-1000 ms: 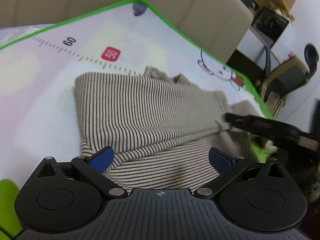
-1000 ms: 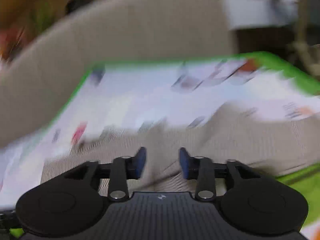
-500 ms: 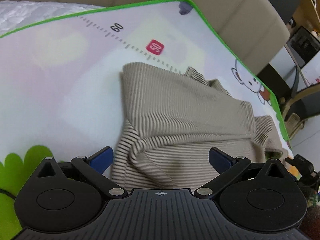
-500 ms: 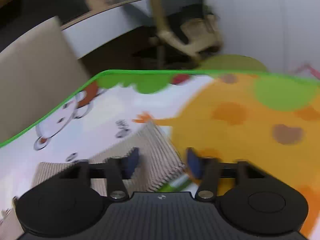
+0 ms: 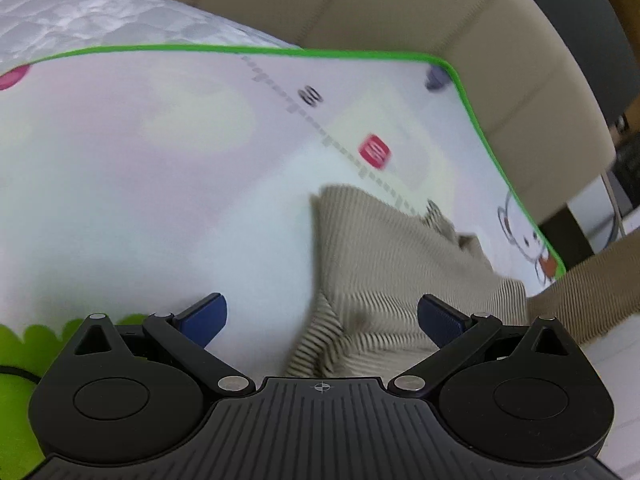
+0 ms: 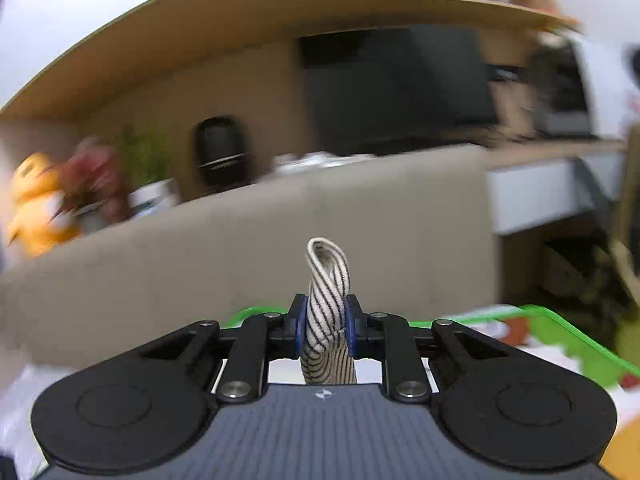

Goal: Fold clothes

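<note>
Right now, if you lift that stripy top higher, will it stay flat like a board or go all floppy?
Probably floppy: the stripy top already lies wrinkled on the mat. The bit pinched in the right tongs curls over itself, so it looks soft. A sleeve stretches off sideways, so the rest would likely dangle and drag.

A beige top with thin dark stripes (image 5: 392, 264) lies on a white play mat (image 5: 160, 184) edged in bright green, printed with a red number tag (image 5: 375, 150); blue-padded black grippers (image 6: 326, 326) frame it.
</note>
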A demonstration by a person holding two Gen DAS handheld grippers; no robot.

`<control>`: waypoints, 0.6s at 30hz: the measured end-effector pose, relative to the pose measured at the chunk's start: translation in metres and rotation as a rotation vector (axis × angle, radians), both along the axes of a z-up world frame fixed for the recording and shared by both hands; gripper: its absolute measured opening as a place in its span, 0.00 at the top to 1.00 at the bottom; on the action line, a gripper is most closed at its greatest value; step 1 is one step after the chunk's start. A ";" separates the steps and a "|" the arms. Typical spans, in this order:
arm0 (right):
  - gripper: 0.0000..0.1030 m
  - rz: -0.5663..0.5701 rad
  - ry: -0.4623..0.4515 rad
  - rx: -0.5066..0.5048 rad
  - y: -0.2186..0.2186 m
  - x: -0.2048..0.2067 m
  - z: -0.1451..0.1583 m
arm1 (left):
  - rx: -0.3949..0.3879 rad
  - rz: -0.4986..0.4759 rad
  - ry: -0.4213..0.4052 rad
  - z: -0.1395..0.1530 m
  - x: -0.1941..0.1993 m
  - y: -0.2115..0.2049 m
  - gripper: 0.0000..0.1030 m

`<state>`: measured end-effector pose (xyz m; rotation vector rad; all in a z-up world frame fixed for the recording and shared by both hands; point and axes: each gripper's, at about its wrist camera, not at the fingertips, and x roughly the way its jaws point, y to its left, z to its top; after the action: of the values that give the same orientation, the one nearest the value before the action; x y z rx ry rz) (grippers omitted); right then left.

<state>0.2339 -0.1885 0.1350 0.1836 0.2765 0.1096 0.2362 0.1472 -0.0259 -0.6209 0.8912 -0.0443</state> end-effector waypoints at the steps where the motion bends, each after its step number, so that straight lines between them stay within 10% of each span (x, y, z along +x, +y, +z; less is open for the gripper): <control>1: 0.83 0.030 0.011 -0.011 0.011 0.002 -0.002 | -0.010 0.025 -0.002 0.000 -0.001 0.007 0.00; 6: 0.83 0.136 0.090 -0.035 0.059 0.016 -0.023 | -0.051 0.159 -0.003 0.002 -0.006 0.040 0.00; 18: 0.91 0.328 0.136 -0.042 0.147 0.032 -0.037 | -0.072 0.139 0.012 -0.001 -0.003 0.046 0.00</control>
<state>0.2661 -0.0415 0.0983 0.1033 0.4434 0.4168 0.2330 0.1935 -0.0270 -0.7491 0.8594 0.0527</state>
